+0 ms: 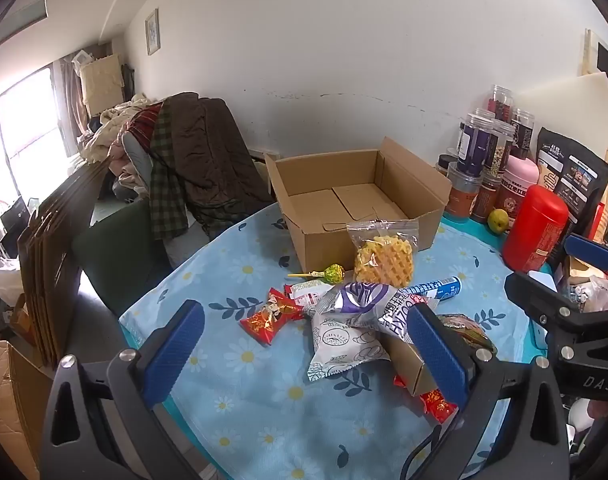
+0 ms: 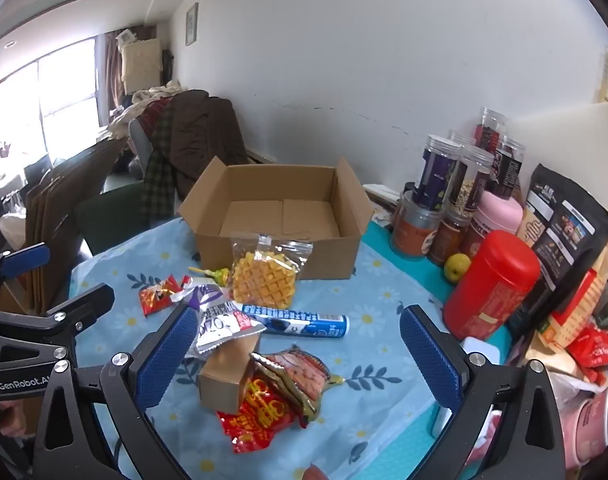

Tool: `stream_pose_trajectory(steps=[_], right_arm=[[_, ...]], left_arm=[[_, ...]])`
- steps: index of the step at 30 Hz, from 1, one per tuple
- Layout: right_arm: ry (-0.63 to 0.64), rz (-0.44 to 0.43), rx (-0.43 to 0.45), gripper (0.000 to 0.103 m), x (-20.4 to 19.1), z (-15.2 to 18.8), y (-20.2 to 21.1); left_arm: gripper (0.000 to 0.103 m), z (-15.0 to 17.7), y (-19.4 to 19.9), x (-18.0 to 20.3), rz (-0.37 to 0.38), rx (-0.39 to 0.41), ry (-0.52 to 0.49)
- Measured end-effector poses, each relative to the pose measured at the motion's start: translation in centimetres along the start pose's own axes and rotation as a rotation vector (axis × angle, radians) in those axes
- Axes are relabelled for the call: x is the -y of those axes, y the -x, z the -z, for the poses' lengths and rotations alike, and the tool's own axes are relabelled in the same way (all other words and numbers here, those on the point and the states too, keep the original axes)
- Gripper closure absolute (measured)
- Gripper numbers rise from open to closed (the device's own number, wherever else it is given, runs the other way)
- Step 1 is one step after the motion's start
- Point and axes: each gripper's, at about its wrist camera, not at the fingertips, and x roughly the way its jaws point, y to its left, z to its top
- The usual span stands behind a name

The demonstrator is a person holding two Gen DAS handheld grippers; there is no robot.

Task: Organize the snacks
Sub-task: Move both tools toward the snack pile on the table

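Cluttered living room, white wall behind; blue daisy-print tablecloth (image 2: 384, 320) covers the table, with jars and a red canister (image 2: 490, 286) crowded along its right edge. Cardboard box (image 2: 280, 256) sits open and empty at the far side, flaps up. Snacks lie loose on the cloth in front of it, none boxed yet, so the sorting looks to be at its very start. Waffle in clear bag (image 2: 264, 280) leans against the box's front wall; green lollipop (image 2: 220, 276) just beside it; blue tube of biscuits (image 2: 300, 322) lies flat; silver-purple packet (image 2: 220, 320) rests on a small brown carton (image 2: 228, 376); red foil packets (image 2: 256, 416) partly overlap near the carton. Left gripper (image 1: 304, 344) and right gripper (image 2: 300, 356) both hover above the pile, angled downward, jaws spread fully apart, nothing between the pads. Next move likely calls for picking one item clear of the overlap, the tube or waffle being easiest, closing on it, then carrying it over the box wall. Crinkly wrappers may slip or drag neighbours.
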Motion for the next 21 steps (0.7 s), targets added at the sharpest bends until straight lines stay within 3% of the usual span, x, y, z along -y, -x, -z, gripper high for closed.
stream_pose_trajectory(steps=[21], right_arm=[[0.002, 0.000, -0.002, 0.000, -0.07, 0.09, 0.07]], left_arm=[[0.000, -0.23, 0.29, 0.08, 0.010, 0.002, 0.000]])
